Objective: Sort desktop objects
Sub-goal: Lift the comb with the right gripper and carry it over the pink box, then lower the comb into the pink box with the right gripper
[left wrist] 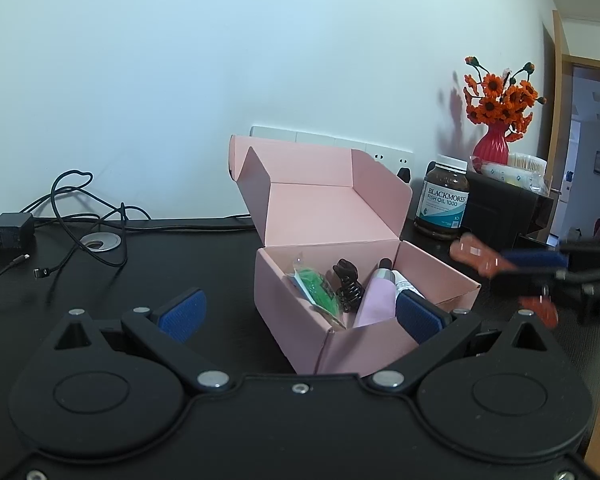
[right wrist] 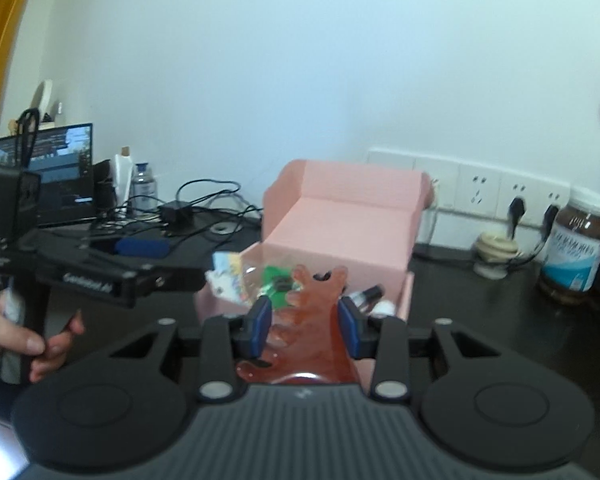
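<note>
Nearest in the right wrist view, the right gripper [right wrist: 305, 322] pinches a translucent orange-brown plastic hair claw clip [right wrist: 312, 312] between its 2 blue pads, the jaws drawn in narrow on the clip's body. The clip's toothed end points forward toward the open pink cardboard box [right wrist: 342, 216], so this looks like a carry aimed at dropping it inside. In the left wrist view the same clip [left wrist: 478, 258] hangs blurred just right of the box, above the black desk [left wrist: 100, 280].

The left gripper [left wrist: 300, 314] stands spread wide and holds nothing; its right pad sits at the box's near corner, probably to steady it, though contact is unclear.

Inside the box lie a green packet [left wrist: 316, 288], a small black claw clip [left wrist: 346, 280] and a lilac tube [left wrist: 376, 296]. Farther right stand a brown fish-oil bottle [left wrist: 442, 204] and a red vase of orange flowers [left wrist: 494, 120].
</note>
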`<state>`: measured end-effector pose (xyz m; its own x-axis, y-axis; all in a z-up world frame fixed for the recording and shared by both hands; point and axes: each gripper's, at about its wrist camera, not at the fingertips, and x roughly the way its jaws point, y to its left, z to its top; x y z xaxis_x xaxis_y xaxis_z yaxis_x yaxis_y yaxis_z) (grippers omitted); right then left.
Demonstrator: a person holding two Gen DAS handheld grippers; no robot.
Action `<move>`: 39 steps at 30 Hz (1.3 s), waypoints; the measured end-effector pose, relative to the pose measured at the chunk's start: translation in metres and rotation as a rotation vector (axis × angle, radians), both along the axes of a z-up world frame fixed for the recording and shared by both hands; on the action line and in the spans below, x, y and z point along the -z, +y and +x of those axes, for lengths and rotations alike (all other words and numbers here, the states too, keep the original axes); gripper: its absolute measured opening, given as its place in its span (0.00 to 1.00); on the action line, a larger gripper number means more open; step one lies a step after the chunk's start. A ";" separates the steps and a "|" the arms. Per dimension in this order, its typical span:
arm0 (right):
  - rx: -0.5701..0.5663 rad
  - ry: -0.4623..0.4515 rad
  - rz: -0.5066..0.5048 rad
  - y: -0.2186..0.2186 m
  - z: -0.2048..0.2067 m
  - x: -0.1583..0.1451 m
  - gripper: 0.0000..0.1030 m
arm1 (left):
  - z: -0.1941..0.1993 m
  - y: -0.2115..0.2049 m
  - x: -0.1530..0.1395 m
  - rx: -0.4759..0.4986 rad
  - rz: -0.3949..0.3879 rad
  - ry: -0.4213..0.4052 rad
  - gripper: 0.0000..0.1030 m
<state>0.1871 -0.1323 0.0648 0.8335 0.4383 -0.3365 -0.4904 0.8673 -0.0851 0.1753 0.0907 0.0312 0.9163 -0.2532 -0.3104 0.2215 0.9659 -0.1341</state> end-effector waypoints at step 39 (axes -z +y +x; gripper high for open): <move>-0.188 0.375 -0.242 0.079 0.132 0.014 0.29 | 0.001 0.003 0.000 -0.002 -0.017 0.005 1.00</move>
<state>0.3194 -0.0538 0.0510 0.5494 0.4418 -0.7092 -0.6722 0.7379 -0.0611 0.1761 0.0933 0.0308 0.9152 -0.2565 -0.3107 0.2187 0.9640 -0.1514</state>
